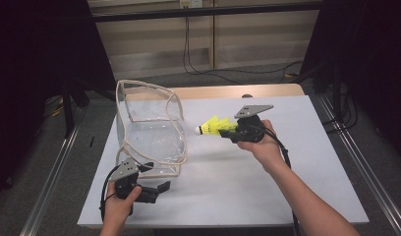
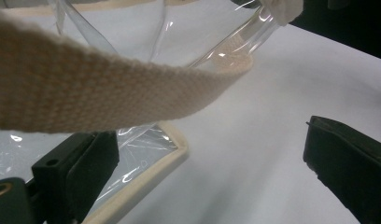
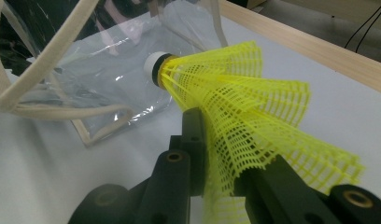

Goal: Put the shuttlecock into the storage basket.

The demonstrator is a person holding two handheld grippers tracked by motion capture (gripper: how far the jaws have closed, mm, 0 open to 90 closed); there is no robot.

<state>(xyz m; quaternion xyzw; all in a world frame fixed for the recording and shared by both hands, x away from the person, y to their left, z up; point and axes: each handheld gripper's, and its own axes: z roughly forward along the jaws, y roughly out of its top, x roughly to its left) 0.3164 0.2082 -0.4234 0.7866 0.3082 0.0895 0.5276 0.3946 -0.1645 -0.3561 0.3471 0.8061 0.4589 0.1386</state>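
Observation:
A yellow mesh shuttlecock (image 1: 215, 126) with a white cork tip is held above the table, its tip pointing left toward a clear plastic bag (image 1: 152, 140) edged in beige webbing. My right gripper (image 1: 233, 131) is shut on the shuttlecock's skirt (image 3: 244, 107), and in the right gripper view the black jaws pinch the mesh (image 3: 221, 154). The bag stands open on the white table (image 1: 247, 182). My left gripper (image 1: 157, 177) rests at the bag's near bottom corner with its jaws wide apart. In the left gripper view (image 2: 212, 163) a beige strap (image 2: 86, 93) crosses close in front, and the bag's trimmed edge (image 2: 156, 163) lies beside one jaw.
The white table surface stretches right of and in front of the bag. A wooden strip (image 1: 223, 91) runs along the table's far edge. Metal rails (image 1: 356, 162) flank the table, and cables (image 1: 203, 69) lie on the floor behind it.

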